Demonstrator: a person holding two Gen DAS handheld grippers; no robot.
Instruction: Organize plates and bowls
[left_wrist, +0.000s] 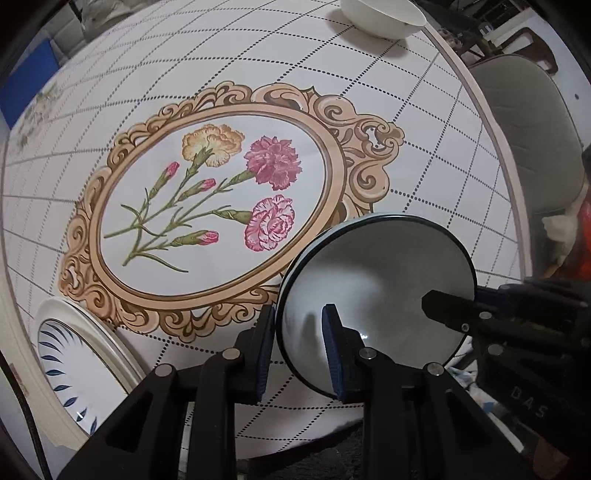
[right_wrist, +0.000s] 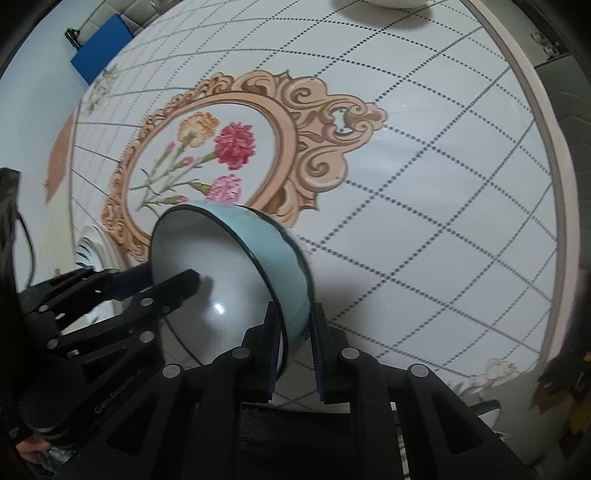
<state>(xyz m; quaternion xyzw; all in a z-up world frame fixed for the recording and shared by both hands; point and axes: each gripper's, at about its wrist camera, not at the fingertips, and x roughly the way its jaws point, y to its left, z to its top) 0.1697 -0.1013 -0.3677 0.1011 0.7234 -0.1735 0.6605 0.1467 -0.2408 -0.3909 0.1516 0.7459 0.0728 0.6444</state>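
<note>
Both grippers are holding one light blue bowl (right_wrist: 273, 251) by its rim: the left gripper (left_wrist: 301, 350) is pinching one side, the right gripper (right_wrist: 295, 354) the opposite side. The bowl is hanging tilted above the flowered tablecloth (left_wrist: 221, 192), near a blue-leaf plate (left_wrist: 70, 354).

Round table (left_wrist: 424, 122), floral cloth: white bowl (left_wrist: 382, 16), plate (left_wrist: 66, 354).

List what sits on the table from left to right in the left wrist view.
Blue-leaf plate → flower medallion printed on the tablecloth → blue bowl, gripped by the left gripper and right gripper. The white bowl overlaps it sideways.
</note>
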